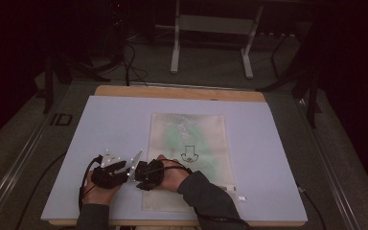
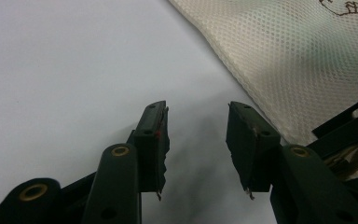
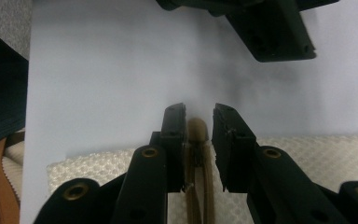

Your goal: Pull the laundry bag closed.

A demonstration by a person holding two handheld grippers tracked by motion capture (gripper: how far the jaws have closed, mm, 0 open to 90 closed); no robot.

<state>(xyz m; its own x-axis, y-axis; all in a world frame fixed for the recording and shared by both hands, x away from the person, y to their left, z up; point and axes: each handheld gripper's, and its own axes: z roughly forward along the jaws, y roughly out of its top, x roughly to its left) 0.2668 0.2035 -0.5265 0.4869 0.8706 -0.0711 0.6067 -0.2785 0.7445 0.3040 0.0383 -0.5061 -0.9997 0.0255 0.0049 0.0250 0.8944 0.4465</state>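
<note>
A cream mesh bag [image 1: 203, 129] with a small dark print lies flat on the pale lavender board [image 1: 110, 124]. My right gripper [image 1: 138, 178] reaches across the bag's near left edge. In the right gripper view, my right gripper [image 3: 199, 109] has its jaws closed narrowly on a tan loop [image 3: 197, 133] at the edge of the bag [image 3: 98, 163]. My left gripper [image 1: 127, 167] sits just left of it on the bare board. In the left gripper view, my left gripper [image 2: 196, 109] stands open with nothing between its jaws, and the bag [image 2: 284, 46] lies to its right.
The board rests on a wooden table top [image 1: 182, 92] with grey carpet around it. A metal frame stand [image 1: 211, 28] is on the floor beyond. A jaw of the left gripper [image 3: 275, 37] hangs close ahead of the right one.
</note>
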